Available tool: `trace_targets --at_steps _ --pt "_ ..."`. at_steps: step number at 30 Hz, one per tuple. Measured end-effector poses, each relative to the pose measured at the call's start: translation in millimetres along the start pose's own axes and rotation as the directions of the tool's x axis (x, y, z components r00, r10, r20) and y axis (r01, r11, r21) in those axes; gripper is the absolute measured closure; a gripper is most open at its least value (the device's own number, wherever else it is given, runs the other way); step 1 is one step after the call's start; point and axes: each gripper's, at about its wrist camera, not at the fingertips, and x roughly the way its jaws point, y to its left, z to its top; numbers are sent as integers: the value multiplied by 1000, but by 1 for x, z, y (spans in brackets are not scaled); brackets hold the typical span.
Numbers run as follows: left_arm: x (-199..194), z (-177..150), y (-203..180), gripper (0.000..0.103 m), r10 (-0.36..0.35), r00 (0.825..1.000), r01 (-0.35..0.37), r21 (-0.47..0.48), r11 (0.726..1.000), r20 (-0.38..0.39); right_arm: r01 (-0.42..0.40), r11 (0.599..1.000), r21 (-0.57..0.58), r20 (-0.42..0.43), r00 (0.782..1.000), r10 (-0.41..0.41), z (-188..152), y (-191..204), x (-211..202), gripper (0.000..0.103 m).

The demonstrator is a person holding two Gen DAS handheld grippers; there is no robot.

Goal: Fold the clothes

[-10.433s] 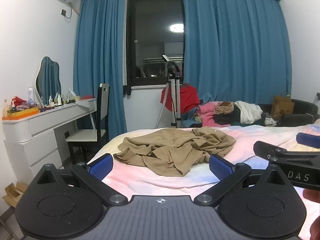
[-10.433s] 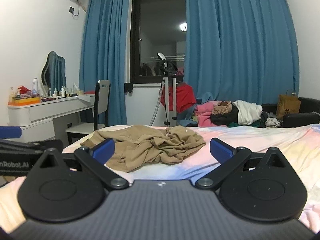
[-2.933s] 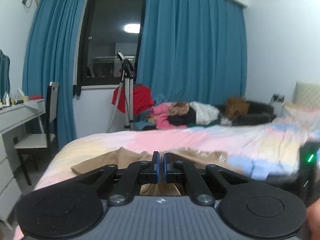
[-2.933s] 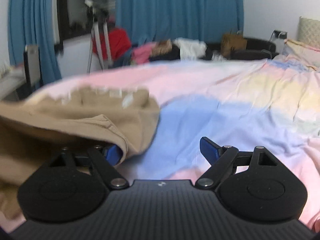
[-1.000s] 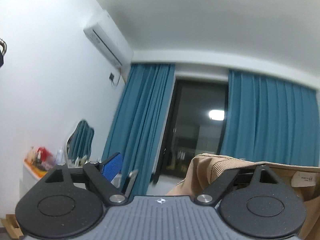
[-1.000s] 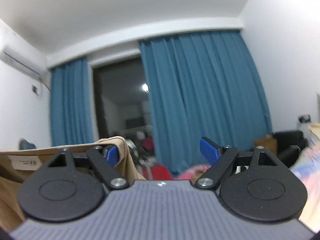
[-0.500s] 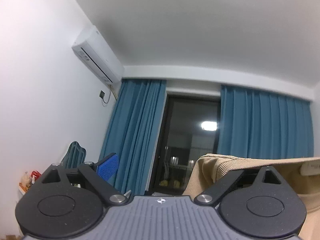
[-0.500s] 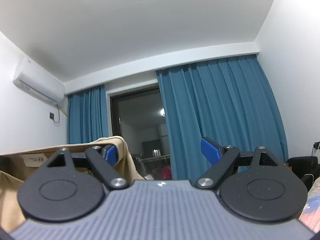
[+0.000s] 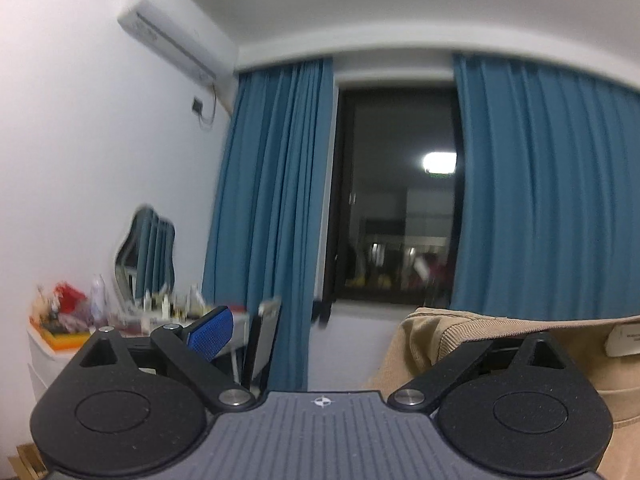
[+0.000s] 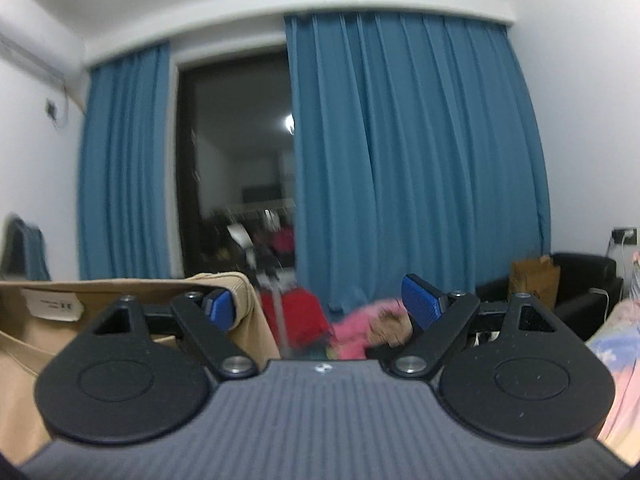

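Observation:
The tan garment [image 9: 460, 328] hangs in the air, stretched between both grippers, its ribbed edge draped over my left gripper's right finger. My left gripper [image 9: 320, 330] has its jaws wide apart; its blue left fingertip [image 9: 210, 332] is bare. In the right wrist view the same garment [image 10: 132, 292], with a white label, hangs over my right gripper's left finger [image 10: 218, 308]. My right gripper [image 10: 320, 304] is also wide open, its right fingertip [image 10: 420, 300] bare. The garment is hooked over one finger of each gripper, not pinched.
Blue curtains [image 9: 272, 200] frame a dark window [image 9: 400, 200]. A white dresser with a mirror [image 9: 144, 256] and bottles stands at the left, with a chair [image 9: 260, 344] beside it. A clothes pile [image 10: 360, 328], a tripod and a black sofa [image 10: 584, 280] lie behind. The bed's edge [image 10: 616, 340] shows at the right.
Both cameras have tilted down from the ceiling toward the room; the dresser, clothes pile and sofa have come into view. The garment still hangs over one finger of each open gripper.

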Motion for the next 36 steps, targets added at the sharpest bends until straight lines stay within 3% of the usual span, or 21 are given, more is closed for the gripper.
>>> trace_targets --at_steps 3,6,10,12,17,20,22,24,29,31,32,34,36 --pt "73 -78 -21 4 17 996 -13 37 999 -91 20 1000 -22 -67 998 -22 -69 3 68 17" --pt "138 -168 -37 5 23 973 -8 69 998 -228 22 999 -46 -169 985 -30 -148 -1 133 17" --pt "209 -274 -50 7 23 900 23 100 995 -434 9 996 -90 -342 939 -39 -244 -11 204 17" --pt "223 -312 -56 7 23 876 46 132 990 -482 -1 995 -99 -431 901 -42 -274 -10 228 17" --pt "239 -355 -62 6 63 801 101 237 966 -595 -85 984 -157 -629 777 -33 -313 2 259 17" --pt "244 -348 -67 1 97 738 135 287 948 -668 -169 964 -205 -682 731 -16 -305 19 255 17" --pt "236 -330 -66 1 113 720 155 318 935 -685 -220 953 -209 -710 705 7 -295 27 242 17" --pt "217 -310 -64 1 85 713 193 312 930 -696 -238 948 -210 -699 715 25 -278 32 220 17" --pt "139 -262 -51 1 -16 735 268 268 925 -678 -241 959 -150 -636 766 92 -226 29 145 17" --pt "105 -248 -44 0 -73 734 306 232 923 -676 -232 966 -117 -607 786 115 -211 26 113 17" --pt "86 -243 -42 0 -89 735 319 227 920 -672 -224 970 -97 -592 796 125 -206 25 97 17" --pt "50 -241 -36 0 -97 756 322 239 916 -647 -212 976 -52 -577 804 144 -202 21 61 17" --pt "23 -246 -33 0 -83 758 314 250 916 -647 -180 984 20 -559 813 160 -205 12 27 17"
